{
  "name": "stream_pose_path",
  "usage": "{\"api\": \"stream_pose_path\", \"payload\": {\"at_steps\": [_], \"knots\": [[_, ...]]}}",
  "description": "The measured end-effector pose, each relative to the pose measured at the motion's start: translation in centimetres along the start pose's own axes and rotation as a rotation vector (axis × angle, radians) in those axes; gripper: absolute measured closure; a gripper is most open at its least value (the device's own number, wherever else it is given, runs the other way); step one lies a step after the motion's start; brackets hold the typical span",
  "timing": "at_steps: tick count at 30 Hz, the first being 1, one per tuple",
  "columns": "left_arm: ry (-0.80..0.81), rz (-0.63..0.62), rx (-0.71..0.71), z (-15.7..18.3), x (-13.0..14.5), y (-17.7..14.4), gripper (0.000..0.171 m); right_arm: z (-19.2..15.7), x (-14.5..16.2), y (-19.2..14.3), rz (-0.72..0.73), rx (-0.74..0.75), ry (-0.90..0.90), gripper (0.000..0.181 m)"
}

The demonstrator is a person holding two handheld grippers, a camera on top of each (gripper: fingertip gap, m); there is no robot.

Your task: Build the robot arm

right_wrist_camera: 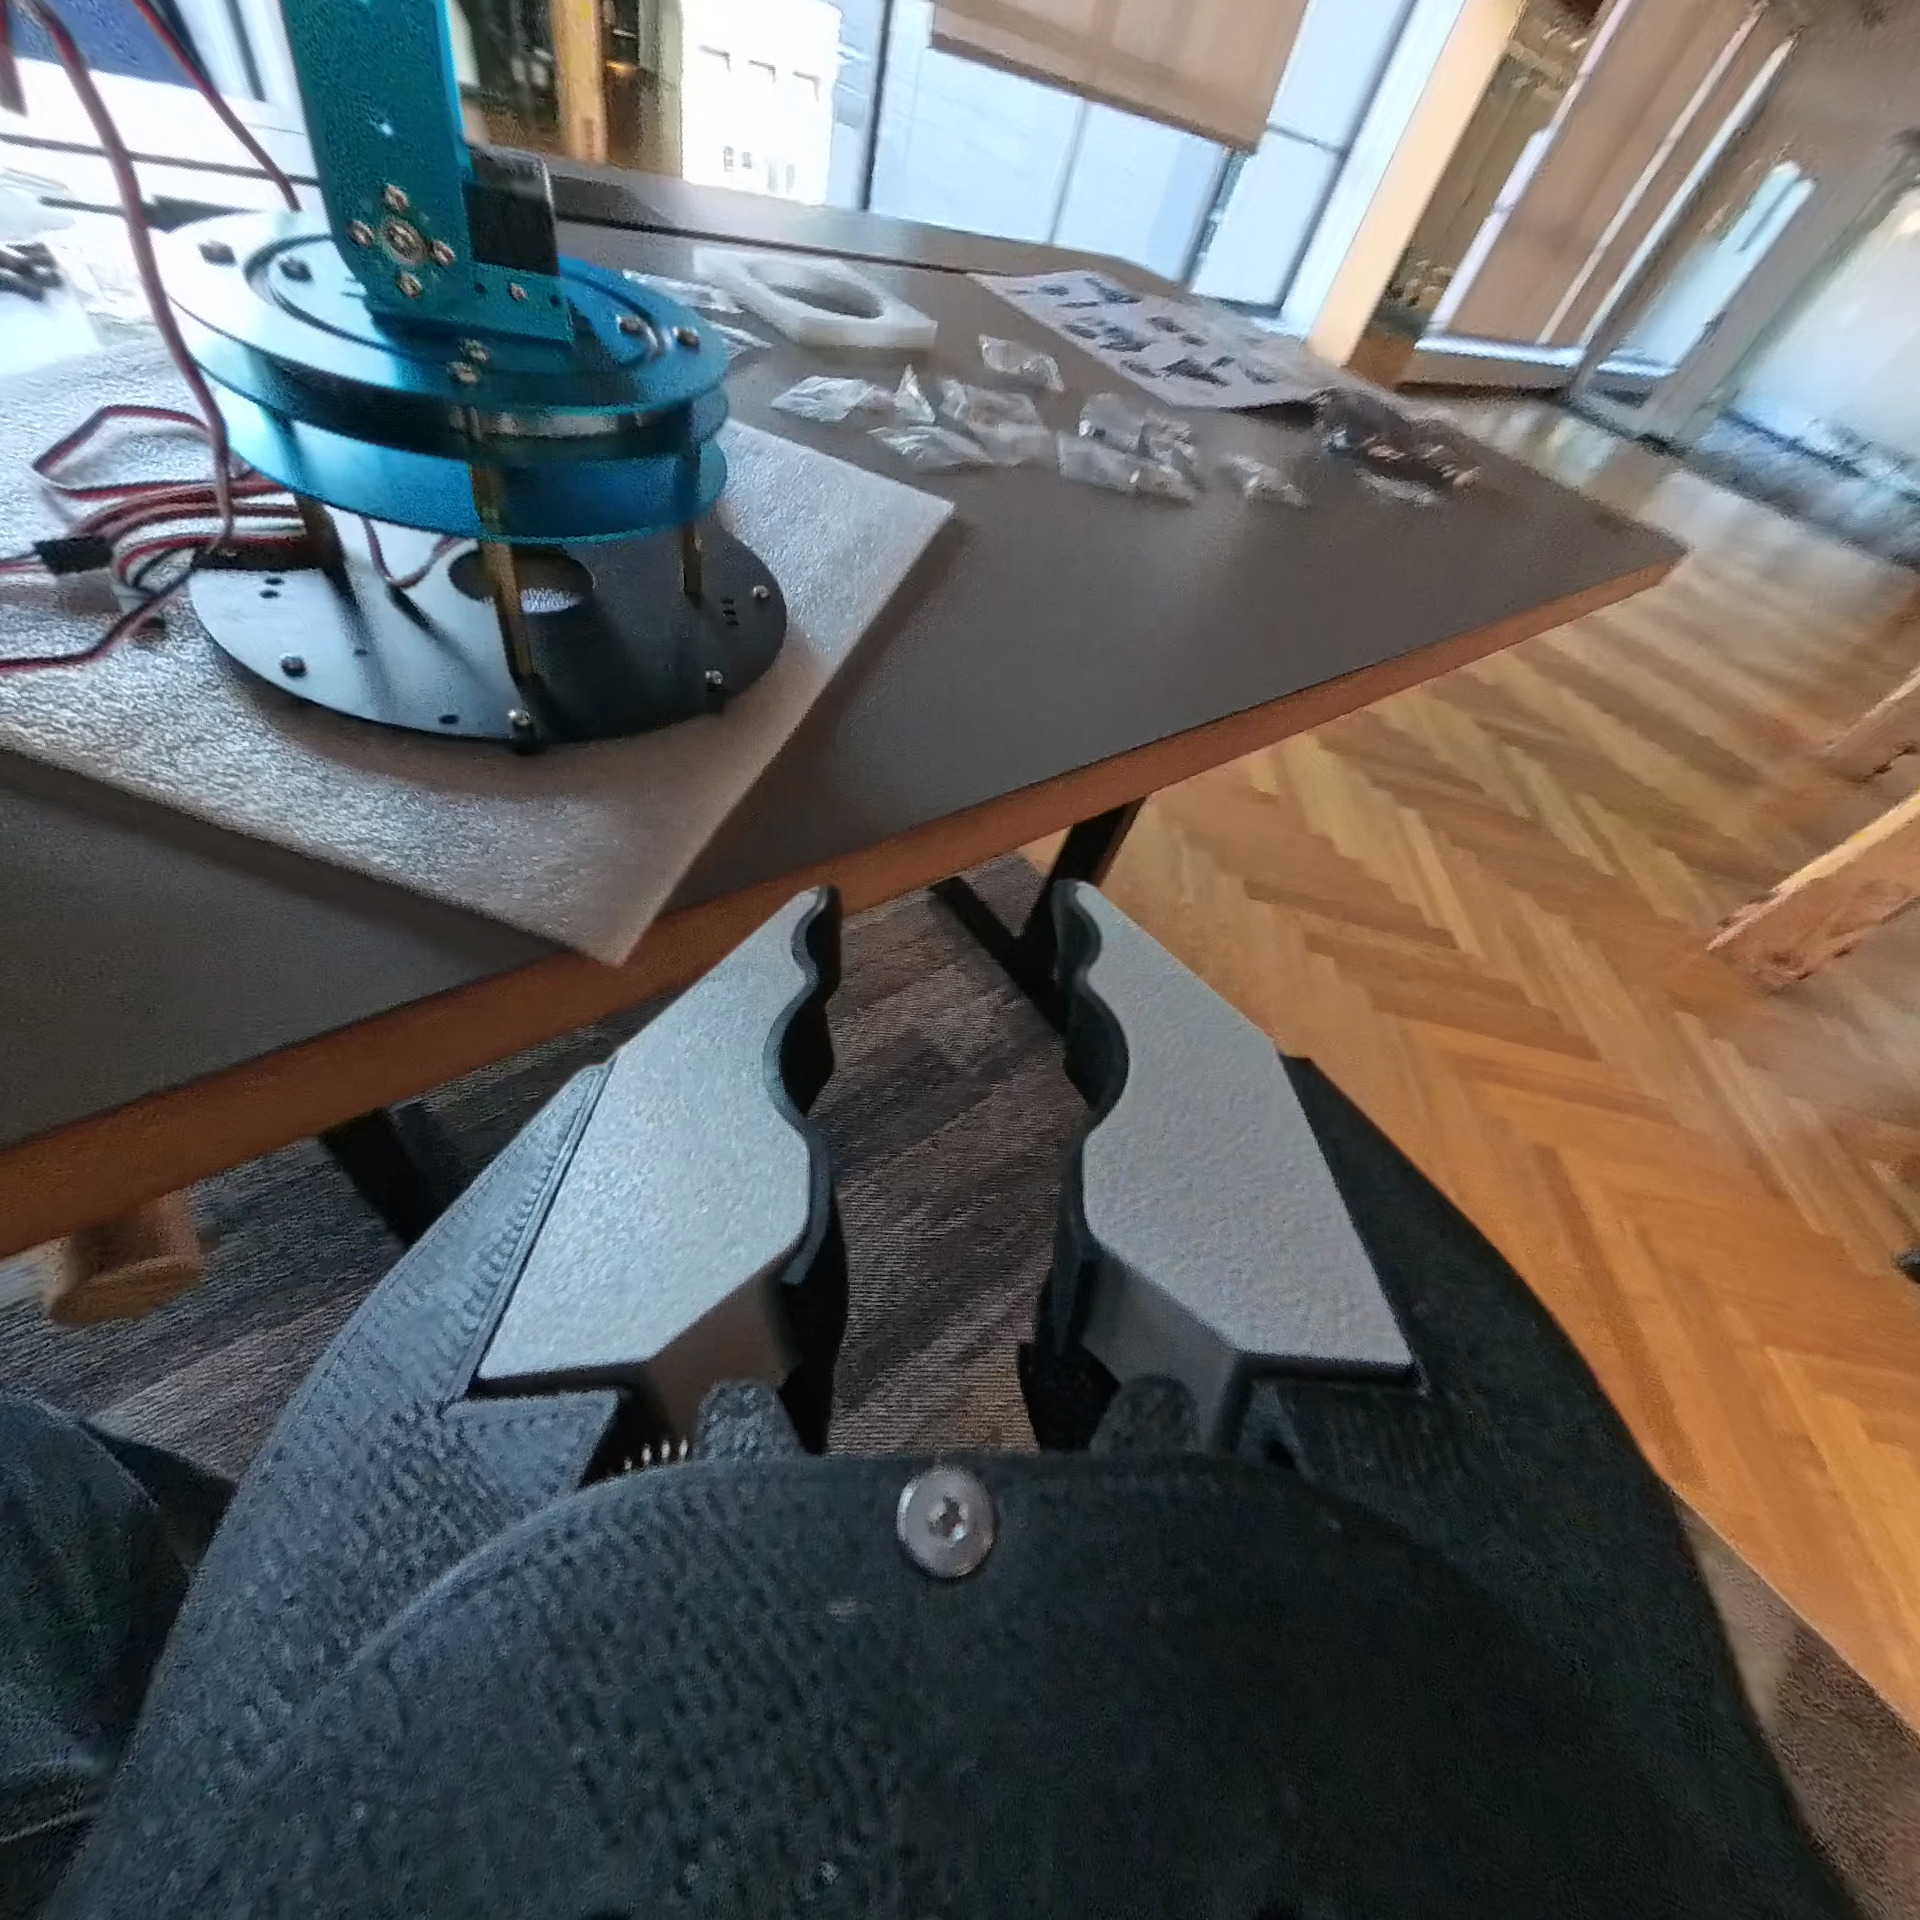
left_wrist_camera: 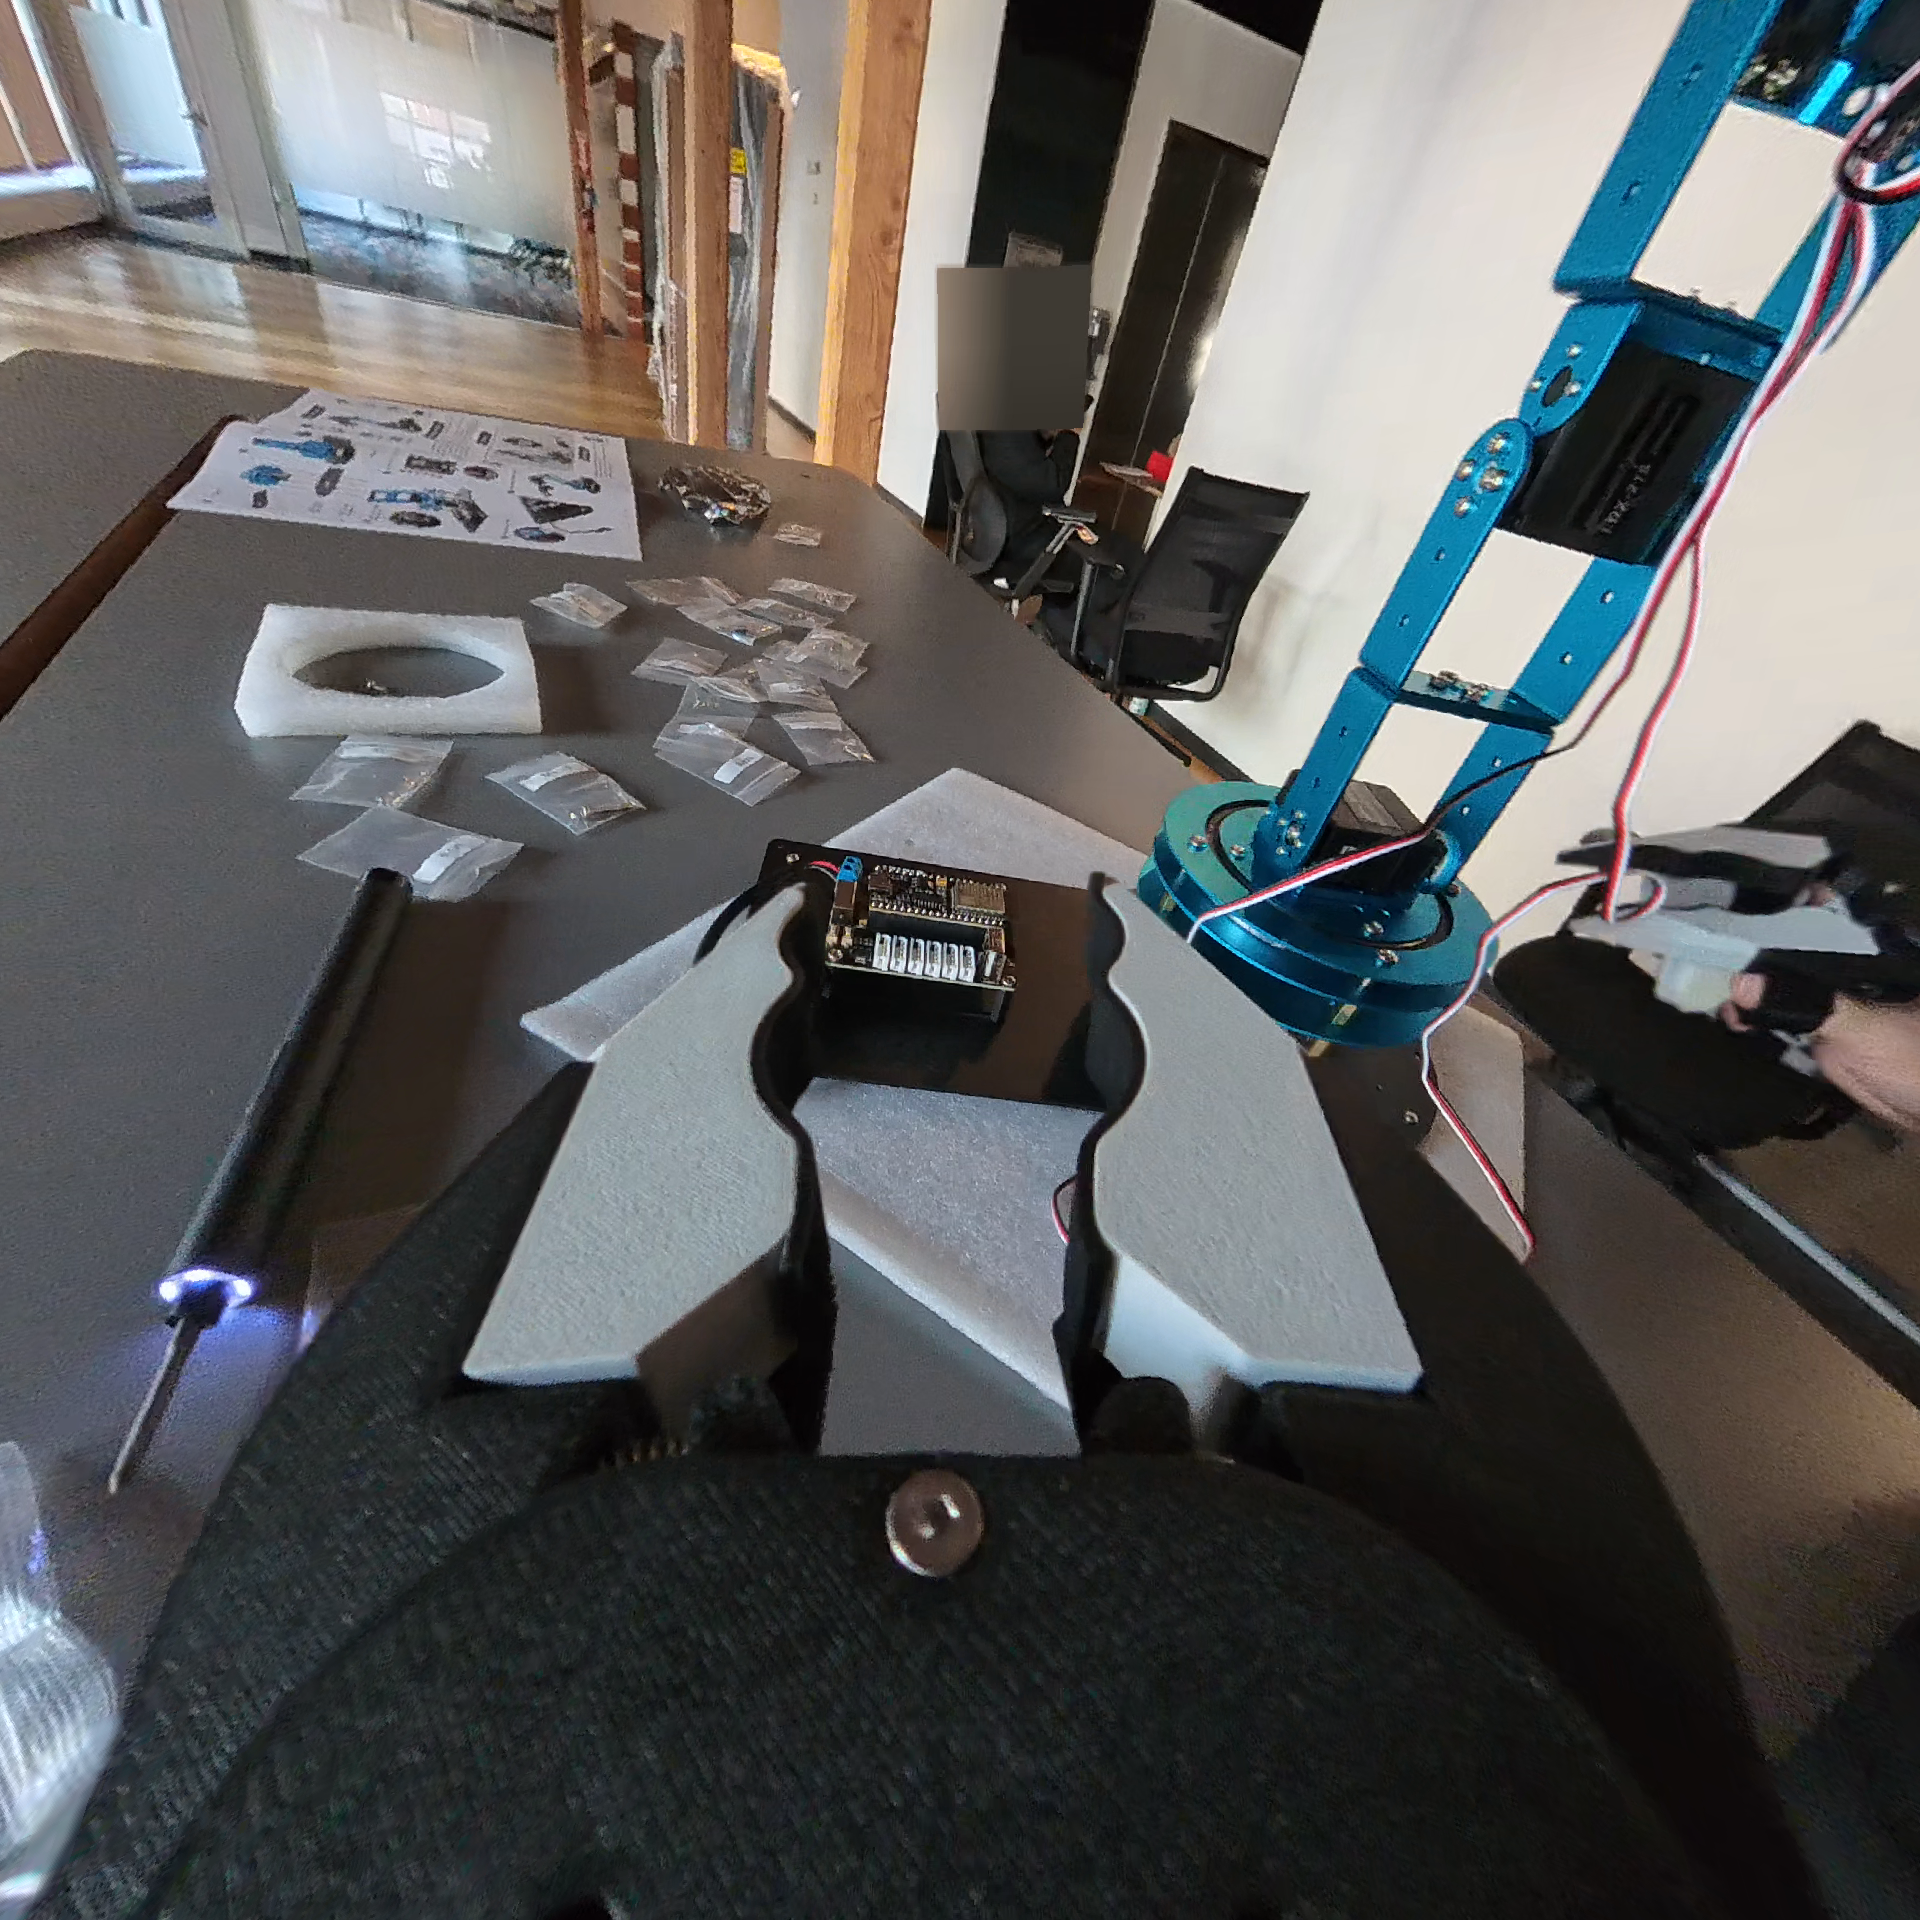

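My left gripper [left_wrist_camera: 945,914] is open and empty, low over a white foam sheet [left_wrist_camera: 935,1174]. Just beyond its fingertips lies a black plate carrying a small circuit board [left_wrist_camera: 920,935]. To the right stands a blue metal robot arm kit [left_wrist_camera: 1309,935] with red, white and black wires [left_wrist_camera: 1455,1101] hanging from it. My right gripper [right_wrist_camera: 945,914] is open and empty, held off the table's edge [right_wrist_camera: 1039,769] over the floor. The kit's blue round base [right_wrist_camera: 457,416] is up to its left. The right gripper also shows in the left wrist view [left_wrist_camera: 1704,904], held by a gloved hand.
A black electric screwdriver [left_wrist_camera: 281,1081] with a lit ring lies at the left. Several small clear bags [left_wrist_camera: 727,675], a white foam frame [left_wrist_camera: 390,670] and a printed sheet [left_wrist_camera: 416,473] lie farther back. Office chairs [left_wrist_camera: 1195,592] stand beyond the table. Wood floor [right_wrist_camera: 1455,935] lies at the right.
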State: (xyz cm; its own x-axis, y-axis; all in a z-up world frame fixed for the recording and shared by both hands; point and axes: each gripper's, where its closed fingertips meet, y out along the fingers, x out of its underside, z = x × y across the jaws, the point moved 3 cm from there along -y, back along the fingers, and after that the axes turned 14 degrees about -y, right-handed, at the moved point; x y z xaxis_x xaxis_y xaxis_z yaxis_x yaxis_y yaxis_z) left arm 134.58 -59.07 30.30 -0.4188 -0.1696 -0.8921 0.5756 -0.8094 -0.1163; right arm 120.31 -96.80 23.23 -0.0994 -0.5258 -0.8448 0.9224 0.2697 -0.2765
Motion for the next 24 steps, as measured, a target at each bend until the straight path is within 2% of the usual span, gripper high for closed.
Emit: {"api": "stream_pose_path", "payload": {"at_steps": [4,7,11,14,16,20,24], "knots": [[-0.019,0.010,-0.126,1.0,0.4,-0.5,0.131,1.7,2.2,1.4,0.067,-0.137,0.030,0.145],[0.008,0.029,-0.238,3.0,1.2,-0.8,0.138,5.2,3.8,2.4,0.065,-0.221,-0.046,0.144],[-0.021,0.117,-0.420,7.7,3.5,-1.5,0.143,10.4,3.8,2.6,0.203,-0.377,-0.181,0.144],[0.001,0.203,-0.620,11.2,6.1,-2.3,0.144,13.7,3.6,2.3,0.298,-0.523,-0.204,0.145],[0.035,0.283,-0.731,12.7,7.0,-2.5,0.142,15.4,3.1,2.5,0.311,-0.623,-0.198,0.143],[-0.022,0.308,-0.804,15.8,8.5,-2.2,0.130,17.3,1.8,4.6,0.424,-0.755,-0.306,0.138],[0.026,0.386,-0.853,19.0,8.8,-2.4,0.130,16.0,0.4,9.3,0.473,-0.903,-0.361,0.130]]}}
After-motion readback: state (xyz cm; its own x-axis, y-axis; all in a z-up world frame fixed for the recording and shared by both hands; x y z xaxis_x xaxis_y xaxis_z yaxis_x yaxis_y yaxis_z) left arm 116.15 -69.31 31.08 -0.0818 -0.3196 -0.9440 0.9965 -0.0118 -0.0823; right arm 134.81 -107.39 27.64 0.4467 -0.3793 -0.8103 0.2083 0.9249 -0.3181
